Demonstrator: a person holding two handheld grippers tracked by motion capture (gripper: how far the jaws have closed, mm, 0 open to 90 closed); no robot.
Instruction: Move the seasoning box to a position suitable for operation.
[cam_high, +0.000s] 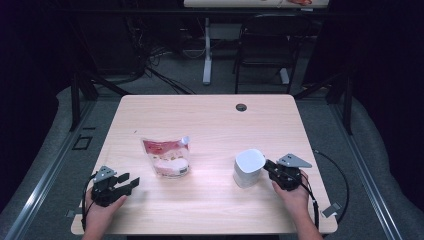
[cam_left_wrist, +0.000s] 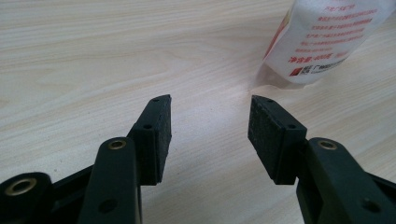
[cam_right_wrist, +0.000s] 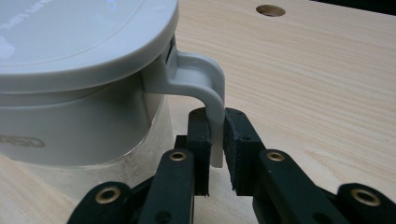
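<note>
A white lidded container (cam_high: 248, 167) stands on the wooden table (cam_high: 210, 120) at the right front. In the right gripper view its lid (cam_right_wrist: 70, 56) looms close and its curved handle (cam_right_wrist: 205, 74) hangs down between my jaws. My right gripper (cam_high: 267, 165) (cam_right_wrist: 215, 116) is shut on that handle, both pads pressing its lower end. A red and white pouch (cam_high: 167, 156) (cam_left_wrist: 322, 42) with a spout stands upright left of the table's centre. My left gripper (cam_high: 131, 182) (cam_left_wrist: 210, 105) rests low near the front left, open, with bare table between its pads and the pouch just ahead to the right.
A round cable hole (cam_high: 241, 107) (cam_right_wrist: 270, 9) sits near the table's far edge. Beyond the table are a dark chair (cam_high: 265, 45), a white desk leg (cam_high: 207, 50) and floor cables. The right gripper's cable (cam_high: 340, 180) loops off the table's right edge.
</note>
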